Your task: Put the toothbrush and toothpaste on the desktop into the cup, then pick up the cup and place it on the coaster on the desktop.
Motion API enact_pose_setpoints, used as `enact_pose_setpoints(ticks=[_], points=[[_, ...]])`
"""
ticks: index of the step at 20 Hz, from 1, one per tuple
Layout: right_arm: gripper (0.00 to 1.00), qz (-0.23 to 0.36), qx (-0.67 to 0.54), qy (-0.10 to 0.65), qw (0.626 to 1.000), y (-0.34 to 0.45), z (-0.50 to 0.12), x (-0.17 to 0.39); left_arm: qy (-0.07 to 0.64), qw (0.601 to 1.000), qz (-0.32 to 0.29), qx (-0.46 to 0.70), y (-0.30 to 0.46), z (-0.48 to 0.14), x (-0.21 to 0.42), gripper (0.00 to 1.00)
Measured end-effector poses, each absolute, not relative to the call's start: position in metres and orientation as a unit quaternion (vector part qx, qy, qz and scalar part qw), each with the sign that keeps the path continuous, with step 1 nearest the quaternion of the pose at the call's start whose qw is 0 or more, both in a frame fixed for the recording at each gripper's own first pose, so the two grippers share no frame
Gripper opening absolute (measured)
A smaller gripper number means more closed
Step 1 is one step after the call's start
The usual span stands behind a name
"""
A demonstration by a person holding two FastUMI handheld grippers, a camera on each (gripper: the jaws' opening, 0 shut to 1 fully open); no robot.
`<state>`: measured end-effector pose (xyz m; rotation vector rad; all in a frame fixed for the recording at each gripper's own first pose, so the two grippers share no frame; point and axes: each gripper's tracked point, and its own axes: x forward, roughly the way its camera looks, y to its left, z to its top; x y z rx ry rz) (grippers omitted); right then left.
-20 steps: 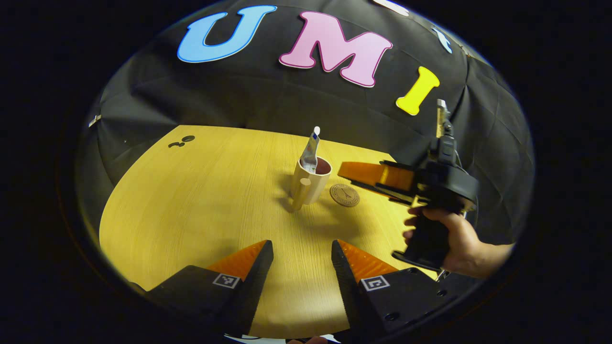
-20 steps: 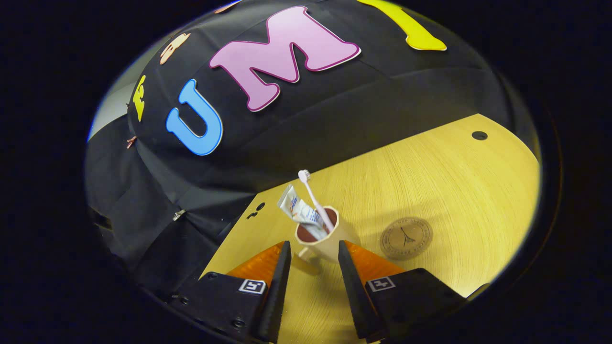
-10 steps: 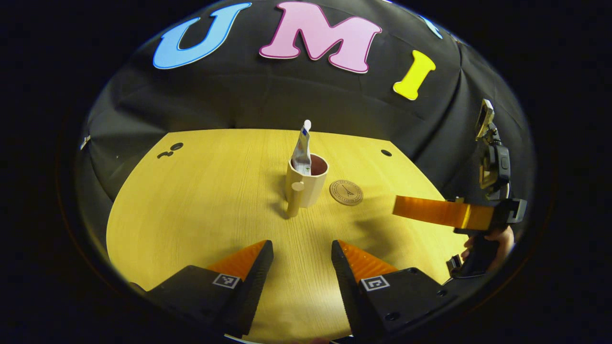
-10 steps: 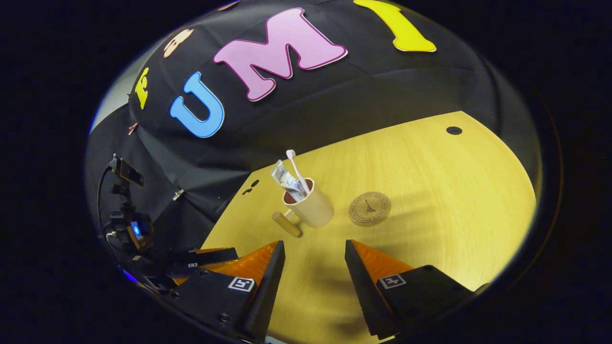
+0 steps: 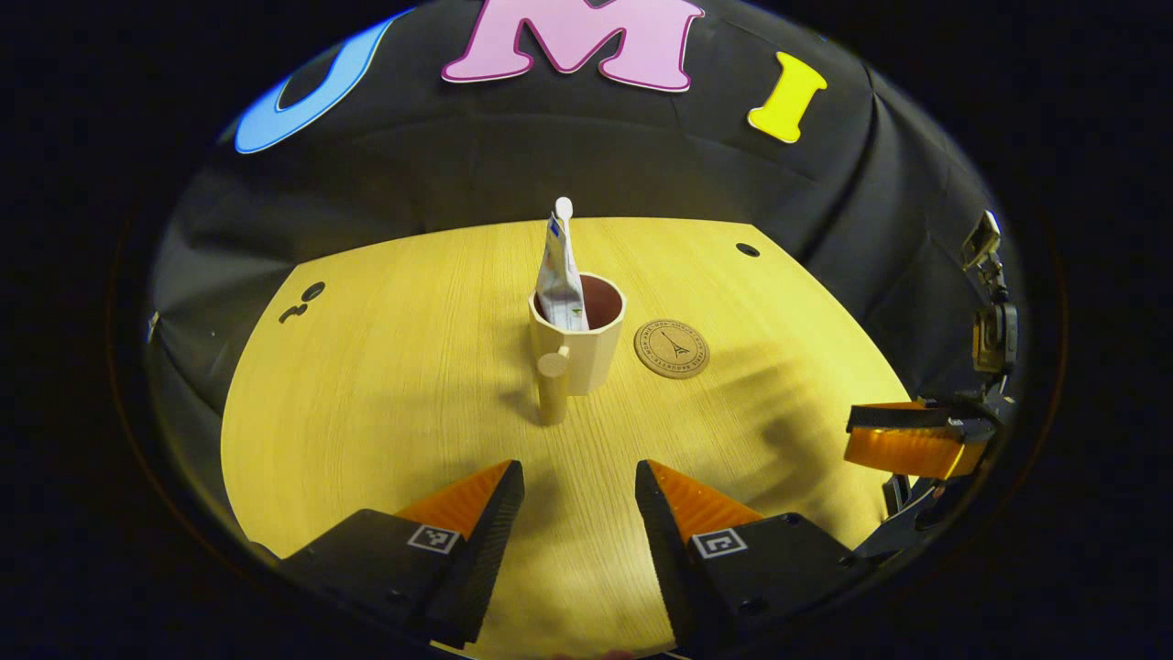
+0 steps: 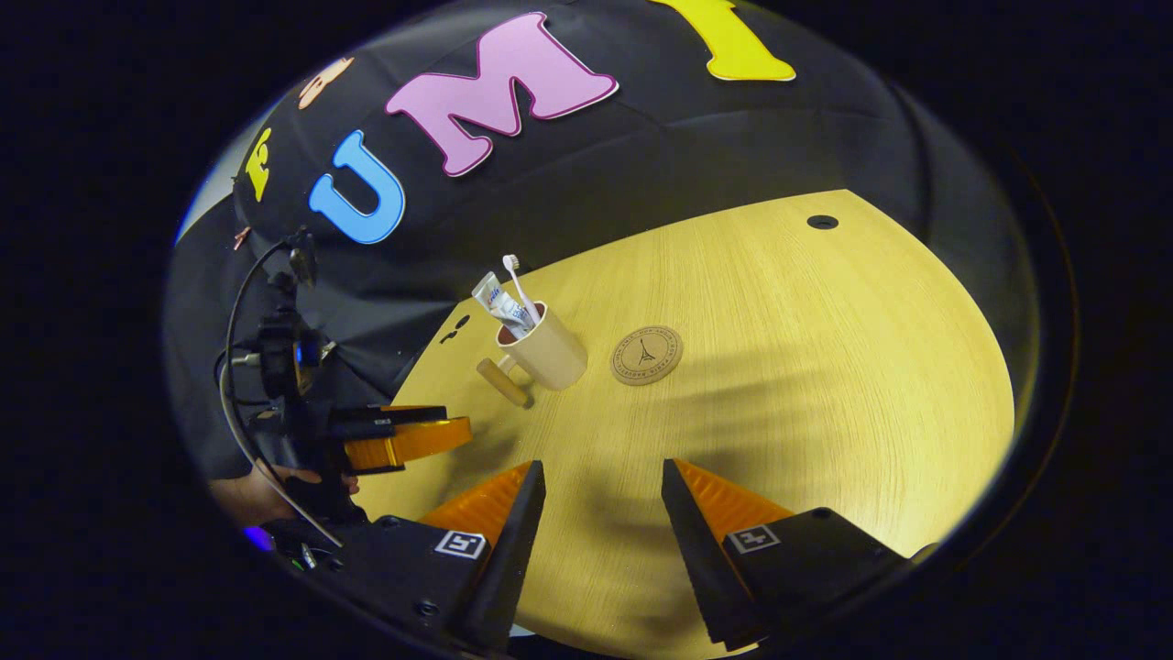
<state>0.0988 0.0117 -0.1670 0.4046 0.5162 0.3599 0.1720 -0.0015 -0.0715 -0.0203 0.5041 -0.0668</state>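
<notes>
Left gripper view: cup [image 5: 579, 339] standing upright mid-desk, toothpaste [image 5: 559, 284] and toothbrush [image 5: 564, 207] both leaning inside it, coaster [image 5: 672, 348] lying flat just beside the cup, apart from it. So the loading looks done; the step in hand is lifting the cup.

Left gripper [image 5: 570, 500] is hovering short of the cup, jaws standing wide with nothing between them, lined up roughly on the cup's stubby handle [image 5: 553, 385] (which is pointing back at this camera). Right gripper [image 6: 600, 500] is also holding off well back from the cup, jaws wide and empty.

To do it well: whichever gripper goes in should be closing on the cup's wall or handle low down, keeping the cup vertical so the tall, top-heavy contents are not tipping out. The carry to the coaster is short; lift only enough to clear its edge, then set down centred.

Desk [image 5: 385, 385] is pale wood grain, smooth, lit warm, with small cable holes [image 5: 747, 249] beyond the cup near the far edge. Black cloth is hanging behind the cup on all far sides. A hand [image 6: 252, 495] is gripping the left tool in right gripper view.
</notes>
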Motion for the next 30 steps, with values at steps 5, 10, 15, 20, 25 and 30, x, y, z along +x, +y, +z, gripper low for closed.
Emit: enact_pose_setpoints(ticks=[5, 10, 15, 20, 25, 30], points=[[0.8, 0.168, 0.205, 0.259, 0.929, -0.014, -0.178, 0.079, 0.28, 0.959, -0.021, 0.03, 0.012, -0.068, 0.211, 0.77], [0.8, 0.144, 0.208, 0.268, 0.93, -0.04, -0.192, 0.068, 0.325, 0.944, -0.019, 0.055, 0.016, -0.071, 0.246, 0.77], [0.8, 0.128, 0.219, 0.271, 0.929, -0.053, -0.198, 0.064, 0.361, 0.93, -0.025, 0.061, 0.015, -0.079, 0.264, 0.71], [0.8, 0.116, 0.23, 0.273, 0.927, -0.062, -0.203, 0.061, 0.386, 0.92, -0.017, 0.065, 0.016, -0.084, 0.278, 0.61], [0.8, 0.108, 0.235, 0.275, 0.926, -0.068, -0.208, 0.06, 0.407, 0.909, -0.017, 0.087, 0.013, -0.09, 0.281, 0.43], [0.8, 0.107, 0.238, 0.275, 0.926, -0.071, -0.209, 0.061, 0.417, 0.906, -0.021, 0.075, 0.011, -0.091, 0.279, 0.31]])
